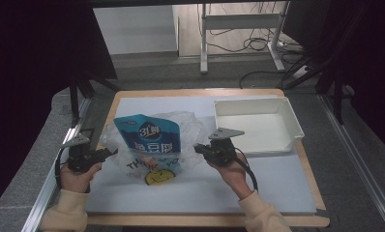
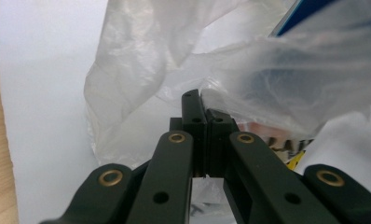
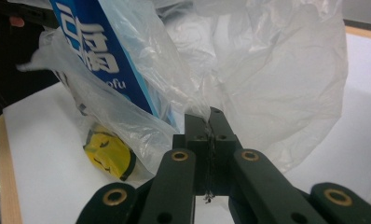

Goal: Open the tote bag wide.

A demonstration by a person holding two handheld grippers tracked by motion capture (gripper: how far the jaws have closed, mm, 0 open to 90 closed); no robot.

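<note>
A thin clear plastic bag (image 1: 188, 130) with a yellow smiley print lies on the white mat, and a blue packet (image 1: 149, 140) sticks partly out of its mouth. My left gripper (image 1: 114, 151) is shut on the bag's left edge (image 2: 141, 88). Its jaws stand pressed together with the film pinched at their tips (image 2: 201, 95). My right gripper (image 1: 197, 148) is shut on the bag's right edge, with film caught between its jaws (image 3: 208, 114). The blue packet (image 3: 106, 60) and the yellow smiley (image 3: 106, 154) lie to the left of those jaws. The bag is stretched between both grippers.
A white tray (image 1: 287, 118) stands at the back right of the mat, close behind my right gripper. The wooden table edge (image 1: 205, 220) runs along the front. Bare white mat (image 1: 195, 193) lies in front of the bag.
</note>
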